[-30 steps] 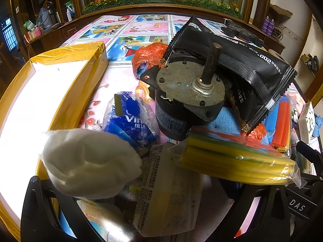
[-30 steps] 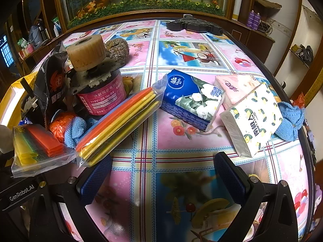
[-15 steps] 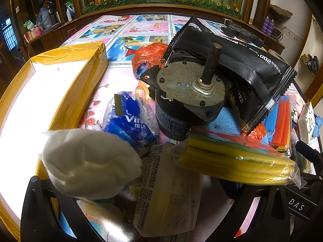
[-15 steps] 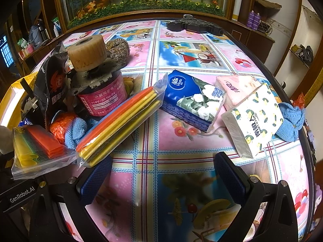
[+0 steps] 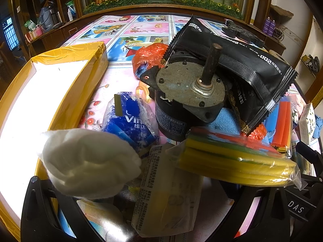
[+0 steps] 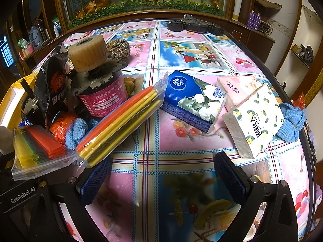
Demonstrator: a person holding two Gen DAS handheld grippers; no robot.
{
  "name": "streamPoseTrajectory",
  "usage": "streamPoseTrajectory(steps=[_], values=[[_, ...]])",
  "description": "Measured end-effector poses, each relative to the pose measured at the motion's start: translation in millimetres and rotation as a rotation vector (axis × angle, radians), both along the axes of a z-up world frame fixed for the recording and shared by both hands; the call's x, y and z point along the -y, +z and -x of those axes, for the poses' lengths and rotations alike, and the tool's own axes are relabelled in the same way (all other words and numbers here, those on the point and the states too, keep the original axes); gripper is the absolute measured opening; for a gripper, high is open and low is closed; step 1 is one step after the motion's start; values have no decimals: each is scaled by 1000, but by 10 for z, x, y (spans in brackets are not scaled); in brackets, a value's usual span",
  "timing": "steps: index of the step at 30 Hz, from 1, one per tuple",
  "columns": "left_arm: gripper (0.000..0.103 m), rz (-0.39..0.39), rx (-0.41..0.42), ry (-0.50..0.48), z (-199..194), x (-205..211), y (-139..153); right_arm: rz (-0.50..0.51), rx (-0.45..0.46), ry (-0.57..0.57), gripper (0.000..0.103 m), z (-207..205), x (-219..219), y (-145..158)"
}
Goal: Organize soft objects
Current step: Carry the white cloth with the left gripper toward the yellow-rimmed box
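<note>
Soft objects are scattered over a tabletop (image 6: 161, 161) covered with a pink pictured cloth. A white cotton wad (image 5: 88, 161) is seen in the near left of the left wrist view, in front of the left tongs (image 5: 141, 211), beside a yellow-rimmed box (image 5: 76, 92) with a white inside; whether the left tongs are clenched on anything cannot be told, since their fingers are hidden by a clear-wrapped pack (image 5: 167, 191) and a bag of yellow sponge sheets (image 5: 238, 165). A blue tissue wrap (image 5: 129, 119) lies just beyond the wad, near a dark motor (image 5: 187, 100) with an upright shaft and a black foil pouch (image 5: 232, 60) leaning on it. The right tongs (image 6: 161, 179) are held released above bare cloth, nothing between their blue pads (image 6: 94, 179). Farther off, a bag of coloured strips (image 6: 121, 121), a blue tissue pack (image 6: 193, 100), a pink tissue pack (image 6: 238, 88), a lemon-print tissue pack (image 6: 254, 121) and a blue cloth (image 6: 290, 121) at the right edge are found.
</note>
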State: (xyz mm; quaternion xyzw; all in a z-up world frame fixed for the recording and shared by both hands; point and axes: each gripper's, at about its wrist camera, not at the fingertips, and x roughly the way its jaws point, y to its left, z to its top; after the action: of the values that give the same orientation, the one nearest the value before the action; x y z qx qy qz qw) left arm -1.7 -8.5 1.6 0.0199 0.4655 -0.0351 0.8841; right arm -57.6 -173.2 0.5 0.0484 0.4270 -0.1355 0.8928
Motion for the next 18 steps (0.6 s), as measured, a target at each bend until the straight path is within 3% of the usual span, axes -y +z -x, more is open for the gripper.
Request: streamPoseTrajectory(steps=[5, 7, 10, 11, 15, 17, 18], values=[[99, 11, -10, -36, 13, -31, 16, -7, 2, 35, 102, -13, -28, 20], [98, 54, -22, -58, 98, -99, 85, -3, -1, 51, 102, -11, -58, 15], [98, 100, 23, -112, 322, -241, 299, -8, 22, 56, 84, 98, -59, 79], [98, 117, 42, -129, 394, -311, 380, -13, 37, 51, 82, 168, -40, 122], [98, 158, 141, -130, 609, -711, 686, -31, 230, -14, 86, 649, 104, 423], [98, 149, 149, -106, 641, -865, 712, -48, 319, -31, 102, 842, 203, 485], [98, 147, 139, -105, 644, -901, 694, -69, 313, -33, 102, 865, 268, 467]])
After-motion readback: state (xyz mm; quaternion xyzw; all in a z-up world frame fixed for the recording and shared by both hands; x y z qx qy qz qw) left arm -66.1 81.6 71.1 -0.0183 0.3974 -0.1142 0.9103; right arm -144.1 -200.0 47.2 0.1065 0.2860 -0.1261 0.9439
